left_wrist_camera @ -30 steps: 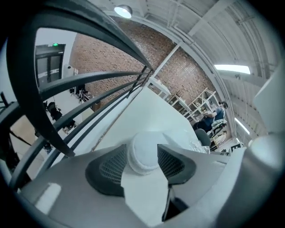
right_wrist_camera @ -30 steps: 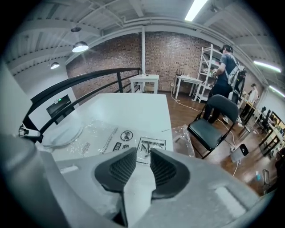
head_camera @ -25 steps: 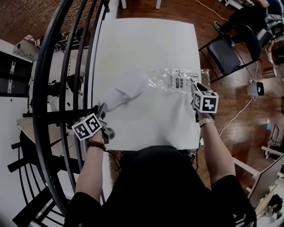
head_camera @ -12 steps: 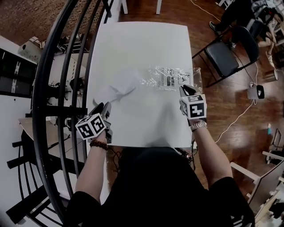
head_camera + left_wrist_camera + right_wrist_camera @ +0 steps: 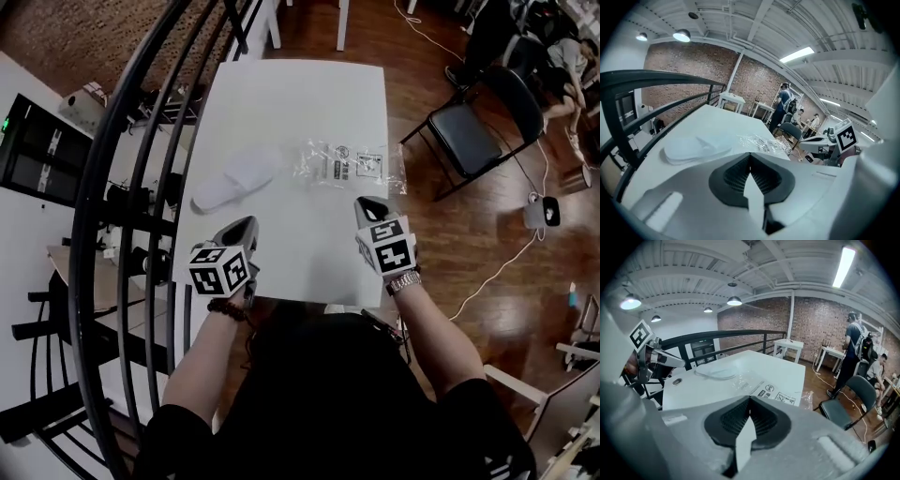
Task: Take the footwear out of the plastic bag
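A white slipper (image 5: 236,178) lies flat on the white table (image 5: 300,94), left of the clear plastic bag (image 5: 345,164) and outside it. The bag lies flat, with printed labels showing. My left gripper (image 5: 240,231) hangs over the table's near left corner, well short of the slipper. My right gripper (image 5: 367,208) hovers at the near right, short of the bag. Both sets of jaws have just been closing and stand shut with nothing between them. The slipper (image 5: 696,147) and bag (image 5: 761,140) lie ahead in the left gripper view. The right gripper view shows the bag (image 5: 764,389) and slipper (image 5: 715,373).
A black curved railing (image 5: 122,216) runs along the table's left side. A black chair (image 5: 464,117) stands right of the table on the wood floor, with cables and a small device (image 5: 541,212) nearby. People (image 5: 853,350) and white tables are further back.
Both grippers have pulled back toward the table's near edge and risen, away from the slipper and the bag. Their jaws have gone from open to shut. Slipper and bag lie still.
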{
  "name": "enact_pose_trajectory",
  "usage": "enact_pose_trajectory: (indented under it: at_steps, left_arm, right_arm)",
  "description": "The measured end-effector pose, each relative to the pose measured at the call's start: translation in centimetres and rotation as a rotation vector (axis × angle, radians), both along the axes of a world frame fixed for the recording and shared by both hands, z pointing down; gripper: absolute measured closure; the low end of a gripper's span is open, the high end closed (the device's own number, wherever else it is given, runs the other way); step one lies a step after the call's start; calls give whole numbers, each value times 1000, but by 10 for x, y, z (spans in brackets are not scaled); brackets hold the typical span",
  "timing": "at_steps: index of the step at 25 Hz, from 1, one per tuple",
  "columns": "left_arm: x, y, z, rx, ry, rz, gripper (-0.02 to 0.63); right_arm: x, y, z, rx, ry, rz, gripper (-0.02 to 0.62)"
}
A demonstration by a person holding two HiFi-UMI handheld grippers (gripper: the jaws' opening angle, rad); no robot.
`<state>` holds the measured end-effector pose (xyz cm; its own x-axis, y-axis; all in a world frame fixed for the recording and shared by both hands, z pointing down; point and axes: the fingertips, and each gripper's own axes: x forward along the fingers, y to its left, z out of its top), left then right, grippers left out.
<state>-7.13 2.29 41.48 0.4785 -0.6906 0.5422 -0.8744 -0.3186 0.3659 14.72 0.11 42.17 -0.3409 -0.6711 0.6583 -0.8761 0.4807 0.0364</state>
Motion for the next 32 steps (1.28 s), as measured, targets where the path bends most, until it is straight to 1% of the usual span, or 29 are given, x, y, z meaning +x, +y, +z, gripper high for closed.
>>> enact_pose_trajectory:
  at_steps: [6,12,18,24,32]
  left_arm:
    - [39,27,-17,56,-13,47,589]
    - [63,51,-36,107,-46,77,591]
    - [85,71,-54,163,-88,125,591]
    - [100,86,-60,182,-93,156,591]
    - [106,100,-70,190,-92,167,590]
  right_arm:
    - [-8,28,-12,33,-35,-87,603]
    - [-17,55,-30,77,-66,-150,603]
    - [-31,79,-48,128,-90,-214,603]
    - [-36,97,-53,150,-94,-249,603]
    - [-51,116,-66,177,-118,-288,603]
